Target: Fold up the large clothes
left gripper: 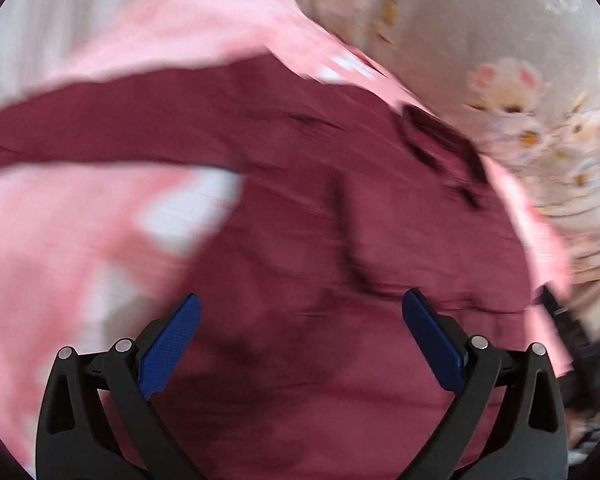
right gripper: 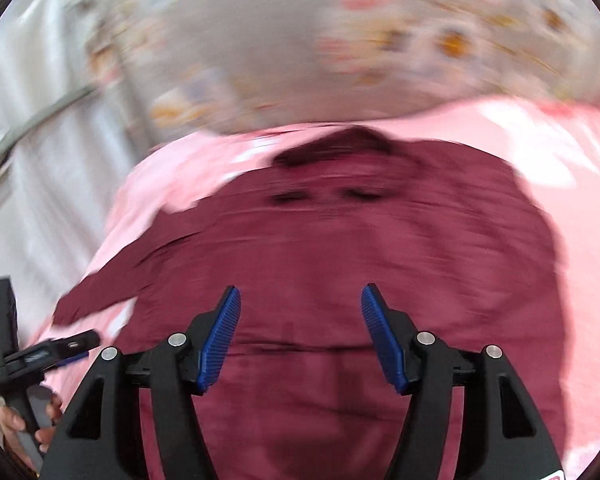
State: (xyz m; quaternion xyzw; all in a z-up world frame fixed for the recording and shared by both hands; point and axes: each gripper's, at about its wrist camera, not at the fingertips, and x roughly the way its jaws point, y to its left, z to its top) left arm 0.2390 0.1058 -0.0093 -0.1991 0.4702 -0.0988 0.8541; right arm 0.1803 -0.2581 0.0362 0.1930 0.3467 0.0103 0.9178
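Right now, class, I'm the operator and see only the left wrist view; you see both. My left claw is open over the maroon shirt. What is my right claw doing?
Observer: The right claw is open too, with nothing between its pads. It points along the maroon shirt.
Operator: Where does my left claw show from that side?
Observer: The left claw is at the lower left edge of the right wrist view, beside the end of the shirt's sleeve, over the pink sheet.
Operator: Anything beyond the pink sheet there?
Observer: A grey rail crosses pale fabric; it is too blurred to say more.
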